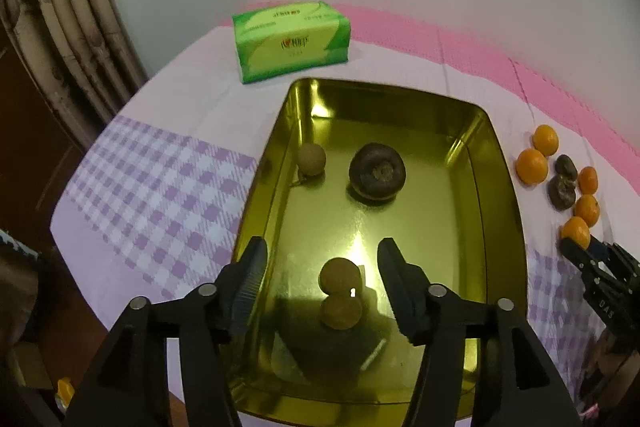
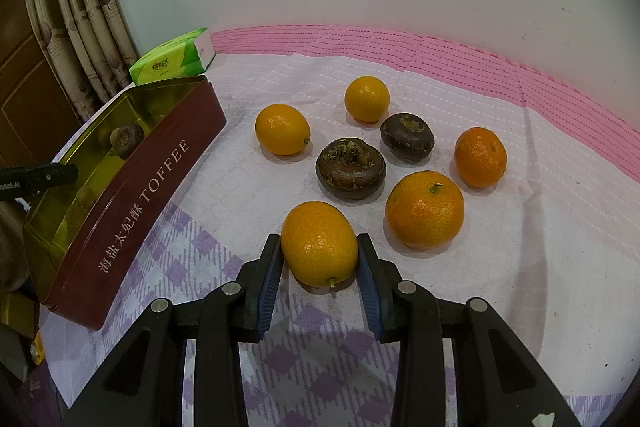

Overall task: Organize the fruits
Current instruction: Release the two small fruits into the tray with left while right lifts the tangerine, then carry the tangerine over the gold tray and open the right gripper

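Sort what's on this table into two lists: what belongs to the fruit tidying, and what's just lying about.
Part of the job:
- toffee tin
- small brown fruit lying in the tin between the open left gripper
- orange fruit clamped in the right gripper
- loose oranges
- dark brown fruits

Just lying about:
- green tissue pack
- curtain

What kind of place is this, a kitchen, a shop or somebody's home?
Most likely a room in a home. A table under a checked purple tablecloth stands against a plain wall, with patterned curtains and a wooden door beside it. A green tissue pack and a toffee tin sit on it.
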Tool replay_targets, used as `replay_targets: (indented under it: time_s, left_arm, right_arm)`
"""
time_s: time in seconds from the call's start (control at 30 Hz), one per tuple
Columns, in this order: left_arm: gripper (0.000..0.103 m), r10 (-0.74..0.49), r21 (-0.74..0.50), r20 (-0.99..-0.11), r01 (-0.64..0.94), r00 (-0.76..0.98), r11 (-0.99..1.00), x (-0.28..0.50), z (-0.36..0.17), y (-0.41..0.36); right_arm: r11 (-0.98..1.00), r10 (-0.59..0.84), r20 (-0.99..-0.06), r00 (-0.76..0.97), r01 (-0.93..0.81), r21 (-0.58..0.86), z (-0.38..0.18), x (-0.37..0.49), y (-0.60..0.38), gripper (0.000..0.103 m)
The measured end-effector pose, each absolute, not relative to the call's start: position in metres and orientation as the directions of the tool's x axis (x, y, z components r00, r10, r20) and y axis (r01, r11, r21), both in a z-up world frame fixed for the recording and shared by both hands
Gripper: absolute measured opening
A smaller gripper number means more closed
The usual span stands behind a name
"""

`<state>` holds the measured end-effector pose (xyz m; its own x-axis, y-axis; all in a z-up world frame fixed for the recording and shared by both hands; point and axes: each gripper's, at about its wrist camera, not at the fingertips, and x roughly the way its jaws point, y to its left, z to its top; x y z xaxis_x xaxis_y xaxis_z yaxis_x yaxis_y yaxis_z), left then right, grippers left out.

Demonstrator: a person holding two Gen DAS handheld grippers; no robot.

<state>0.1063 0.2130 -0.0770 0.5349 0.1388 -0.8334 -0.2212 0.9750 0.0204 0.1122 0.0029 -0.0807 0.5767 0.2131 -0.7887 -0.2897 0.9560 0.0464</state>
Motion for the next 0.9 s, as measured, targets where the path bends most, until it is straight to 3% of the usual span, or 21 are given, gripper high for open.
replay_targets:
  time_s: [0.43, 0.9]
  left_arm:
    - [0.060, 0.163, 0.047, -0.811, -0.214, 0.563, 0.976, 0.099, -0.065, 0.208]
    - [0.060, 0.188, 0.030, -0.794, -0.272, 0.578, 0.962, 0.092, -0.053, 0.220]
  right_arm:
    - [0.953, 0.250, -0.792, 0.557, -0.288, 0.098, -0.077, 0.089, 0.003, 0.033]
    - [0.927, 0.355, -0.730, 0.584, -0.321, 0.194, -0.025, 0.066, 0.020, 0.033]
